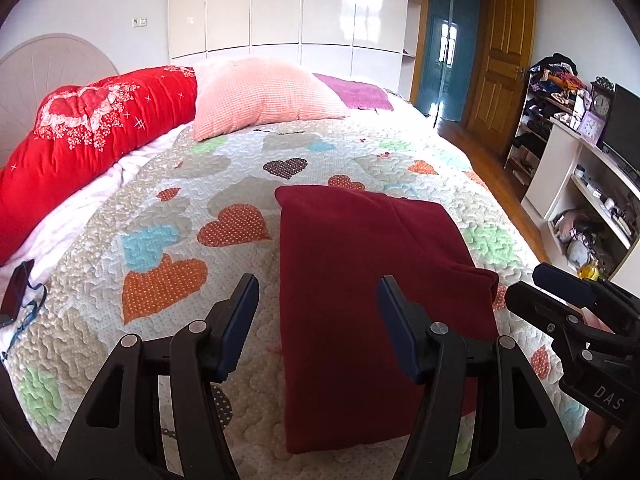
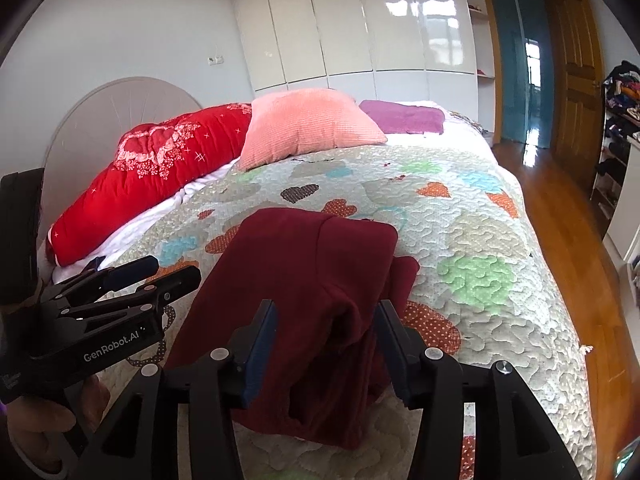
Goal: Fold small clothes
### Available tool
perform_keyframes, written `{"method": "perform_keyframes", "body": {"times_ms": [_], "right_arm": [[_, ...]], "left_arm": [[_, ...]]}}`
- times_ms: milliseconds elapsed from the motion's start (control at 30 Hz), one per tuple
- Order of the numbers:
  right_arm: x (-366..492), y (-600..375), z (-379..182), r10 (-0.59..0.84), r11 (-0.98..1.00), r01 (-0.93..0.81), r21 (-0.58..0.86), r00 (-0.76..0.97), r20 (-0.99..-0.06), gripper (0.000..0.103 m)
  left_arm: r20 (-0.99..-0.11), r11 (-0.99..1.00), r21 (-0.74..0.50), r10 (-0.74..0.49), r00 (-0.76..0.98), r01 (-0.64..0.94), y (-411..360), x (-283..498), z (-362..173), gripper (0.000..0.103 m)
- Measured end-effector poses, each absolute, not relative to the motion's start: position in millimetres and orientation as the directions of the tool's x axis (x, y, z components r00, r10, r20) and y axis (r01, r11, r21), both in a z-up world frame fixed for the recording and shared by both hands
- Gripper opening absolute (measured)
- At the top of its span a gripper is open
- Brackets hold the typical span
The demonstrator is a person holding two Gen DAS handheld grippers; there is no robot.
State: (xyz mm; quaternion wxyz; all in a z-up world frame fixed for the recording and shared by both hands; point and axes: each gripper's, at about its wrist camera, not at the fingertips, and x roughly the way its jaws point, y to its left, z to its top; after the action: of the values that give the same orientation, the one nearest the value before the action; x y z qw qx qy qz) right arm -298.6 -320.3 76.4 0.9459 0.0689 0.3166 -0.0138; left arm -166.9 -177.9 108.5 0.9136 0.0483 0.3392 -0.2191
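Both grippers, left gripper point(image 1: 316, 316) and right gripper point(image 2: 326, 336), gaped empty over the maroon garment point(image 1: 372, 280); I'd pinch both near corners evenly.

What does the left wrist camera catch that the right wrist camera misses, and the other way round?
Only the left wrist view shows the white TV unit with its clock and screen.

Only the right wrist view shows the holder's hand and the "GenRobot.AI" label.

Both show the folded maroon garment on the heart quilt, the pink pillow and open tongs.
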Motion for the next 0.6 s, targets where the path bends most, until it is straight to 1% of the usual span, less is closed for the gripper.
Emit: {"method": "perform_keyframes", "body": {"times_ms": [133, 600], "right_arm": [[-299.3, -320.0, 75.9, 0.013, 0.991, 0.072, 0.115, 0.796, -0.606, 0.049], [-295.3, -323.0, 67.8, 0.019, 0.99, 0.075, 0.123, 0.781, -0.624, 0.049]], "left_arm": [[-0.641, 0.895, -0.071, -0.379, 0.668, 0.44, -176.7, -167.7, 107.9, 0.062], [-0.635, 0.905, -0.06, -0.36, 0.684, 0.421, -174.7, -167.8, 106.0, 0.062]]}}
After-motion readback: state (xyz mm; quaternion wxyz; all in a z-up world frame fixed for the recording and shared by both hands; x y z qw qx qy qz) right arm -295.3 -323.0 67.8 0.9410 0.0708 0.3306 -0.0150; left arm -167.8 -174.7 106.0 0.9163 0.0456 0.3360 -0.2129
